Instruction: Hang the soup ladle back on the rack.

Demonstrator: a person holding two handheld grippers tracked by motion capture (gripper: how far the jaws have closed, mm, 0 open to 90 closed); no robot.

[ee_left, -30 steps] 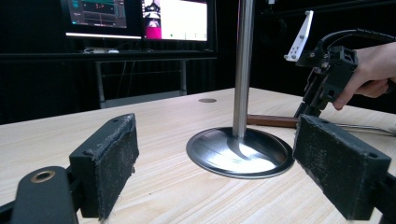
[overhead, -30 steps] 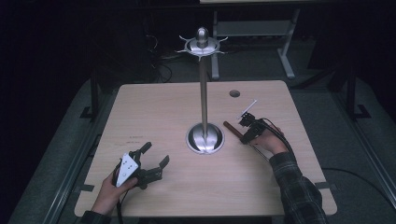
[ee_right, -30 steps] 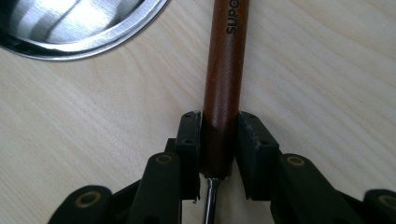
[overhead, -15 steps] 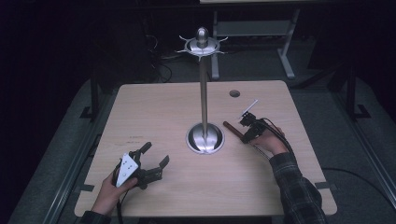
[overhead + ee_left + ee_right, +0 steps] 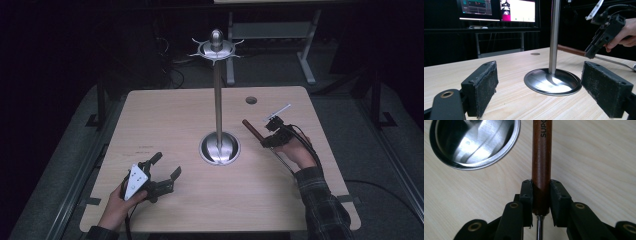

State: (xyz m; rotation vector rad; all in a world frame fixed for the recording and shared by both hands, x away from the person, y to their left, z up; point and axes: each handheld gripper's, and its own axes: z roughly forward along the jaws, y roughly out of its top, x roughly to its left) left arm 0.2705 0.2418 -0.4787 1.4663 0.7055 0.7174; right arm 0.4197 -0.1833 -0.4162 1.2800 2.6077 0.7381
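Wooden and smooth, the handle (image 5: 541, 165) sits clamped in the right gripper (image 5: 541, 197), likely stiff and light, its metal end heavier. Left gripper (image 5: 549, 92) jaws stand apart, empty, by the stand (image 5: 218, 100).

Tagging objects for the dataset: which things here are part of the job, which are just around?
In the job:
- wooden-handled utensil, clamped in the right claw
- steel hanging stand, beside it
- left claw, open, idle on the table

Just around:
- monitors behind the table
- grey frame on the floor

Steel stand (image 5: 218, 100) mid-table between both grippers; bare tabletop (image 5: 165, 115) on every other side.
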